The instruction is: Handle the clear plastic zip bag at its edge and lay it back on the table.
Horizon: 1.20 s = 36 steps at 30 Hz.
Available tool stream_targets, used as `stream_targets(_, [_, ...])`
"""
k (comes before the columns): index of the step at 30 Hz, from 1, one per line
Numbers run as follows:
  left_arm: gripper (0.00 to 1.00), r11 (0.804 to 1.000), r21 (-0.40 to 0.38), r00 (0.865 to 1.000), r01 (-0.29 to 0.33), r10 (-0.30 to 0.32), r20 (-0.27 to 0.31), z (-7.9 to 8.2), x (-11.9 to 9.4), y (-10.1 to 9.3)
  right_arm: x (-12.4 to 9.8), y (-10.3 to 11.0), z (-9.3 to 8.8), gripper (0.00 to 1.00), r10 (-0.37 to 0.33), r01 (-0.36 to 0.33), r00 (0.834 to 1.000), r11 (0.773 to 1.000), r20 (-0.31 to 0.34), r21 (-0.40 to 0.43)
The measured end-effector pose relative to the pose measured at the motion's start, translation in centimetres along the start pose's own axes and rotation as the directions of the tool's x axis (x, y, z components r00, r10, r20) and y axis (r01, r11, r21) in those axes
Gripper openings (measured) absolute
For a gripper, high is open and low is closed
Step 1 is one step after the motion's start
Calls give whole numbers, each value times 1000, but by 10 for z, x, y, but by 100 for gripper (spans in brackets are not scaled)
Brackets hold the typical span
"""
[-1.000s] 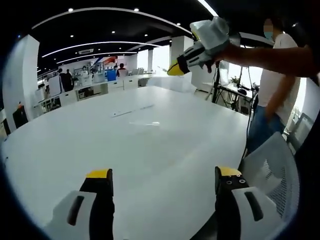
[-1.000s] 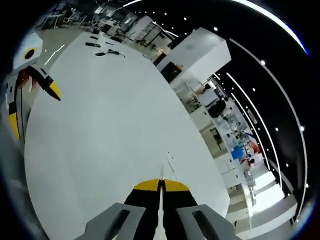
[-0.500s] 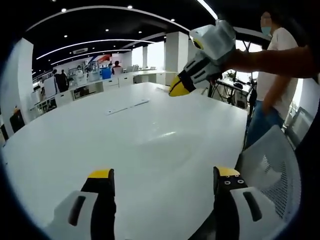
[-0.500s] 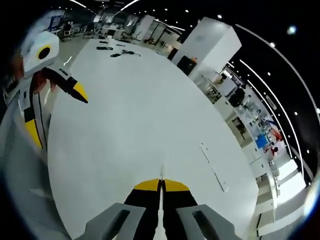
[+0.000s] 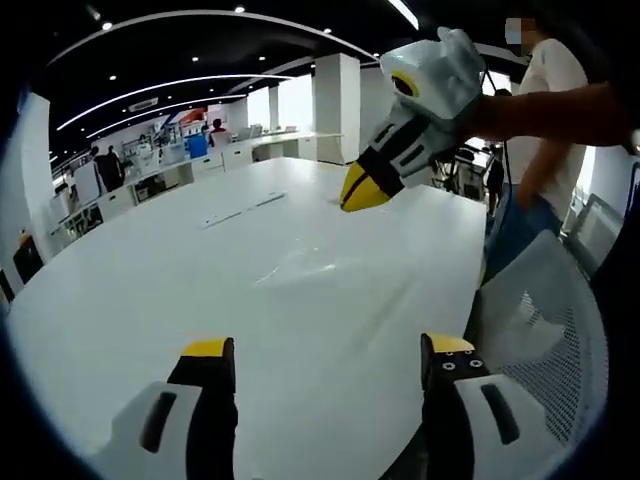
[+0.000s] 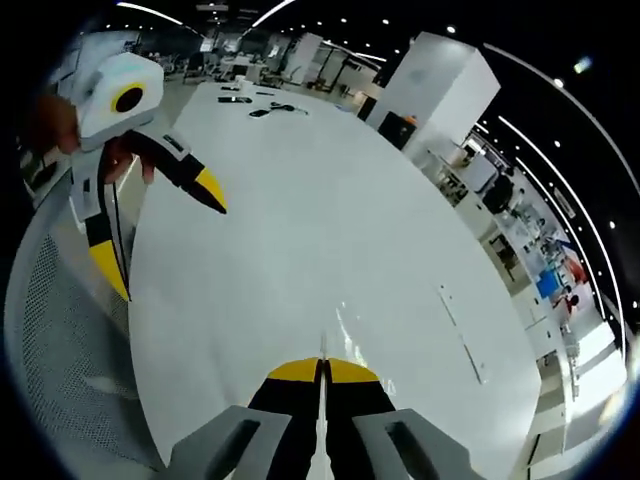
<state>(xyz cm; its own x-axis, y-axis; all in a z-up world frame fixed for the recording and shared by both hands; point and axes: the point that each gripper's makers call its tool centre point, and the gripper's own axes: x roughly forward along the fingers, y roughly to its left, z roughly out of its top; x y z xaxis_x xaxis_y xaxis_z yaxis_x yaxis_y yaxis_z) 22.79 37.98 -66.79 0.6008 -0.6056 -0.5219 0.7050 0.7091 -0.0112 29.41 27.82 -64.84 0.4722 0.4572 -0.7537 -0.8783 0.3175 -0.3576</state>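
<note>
While right gripper [image 6: 322,366] jaws meet, left gripper [image 5: 325,352] jaws gape, empty.

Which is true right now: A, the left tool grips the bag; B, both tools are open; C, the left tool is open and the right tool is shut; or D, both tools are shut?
C: the left tool has its jaws wide apart over the bare table, while the right tool has its yellow tips pressed together.

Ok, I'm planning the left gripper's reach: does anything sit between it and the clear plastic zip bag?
Nothing visible does. Bare white table lies between the open left gripper and the clear plastic zip bag; the shut right gripper hangs above the bag's far side.
</note>
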Motion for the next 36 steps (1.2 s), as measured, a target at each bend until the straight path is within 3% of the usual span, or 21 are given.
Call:
stream_targets(6, [71,1000,26,1000,17,-17,-10,2,4,-1,4,17,-5,0,27,-28,1000,999,-9,-20])
stream_targets(18, [61,992,106,997,75,-71,-44,3,12,-7,-8,49,-8,0,93,-93,996,996,10,-3])
stream_targets(25, [45,977,168,990,132,-121,-73,-1,15,-20,-10,74,-12,0,146,-146,989,989,12,-13])
stream_targets(30, [41,962,219,985,162,-142,-102,-3,16,-32,-8,87,-16,0,170,-170,985,985,3,-36])
stream_targets(36, [23,944,237,971,229,-204,-124,-4,17,-45,-9,100,-12,0,191,-191,982,980,2,-56])
